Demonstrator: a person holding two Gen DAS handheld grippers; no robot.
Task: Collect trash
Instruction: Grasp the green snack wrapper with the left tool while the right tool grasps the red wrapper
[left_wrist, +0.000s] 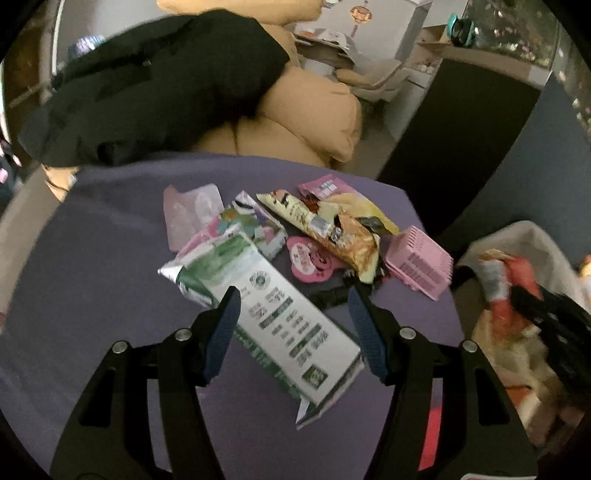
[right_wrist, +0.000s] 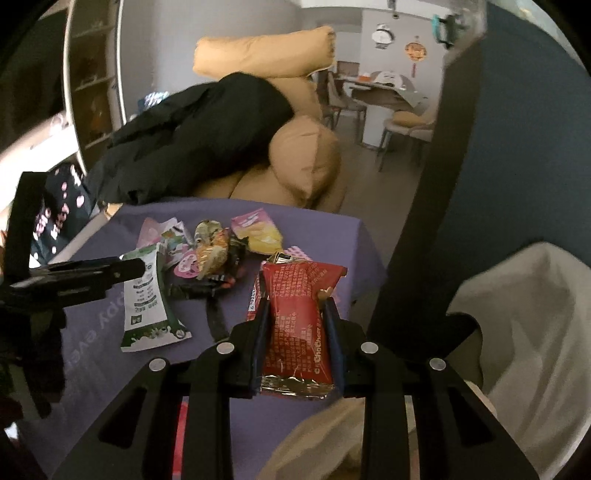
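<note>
Wrappers (left_wrist: 295, 236) on table (left_wrist: 110, 258); bag (right_wrist: 535, 332) right.

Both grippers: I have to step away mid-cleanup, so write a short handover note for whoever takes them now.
Right gripper: shut on the red wrapper, held above the table edge near the white bag.
Left gripper: open, straddling the green-and-white packet, which lies flat on the purple tablecloth.
Done: some trash already lies in the bag.
Left: drop the red wrapper in, grab the packet, then clear the yellow chip bag, pink wrappers and the pink basket if it counts as trash.
</note>
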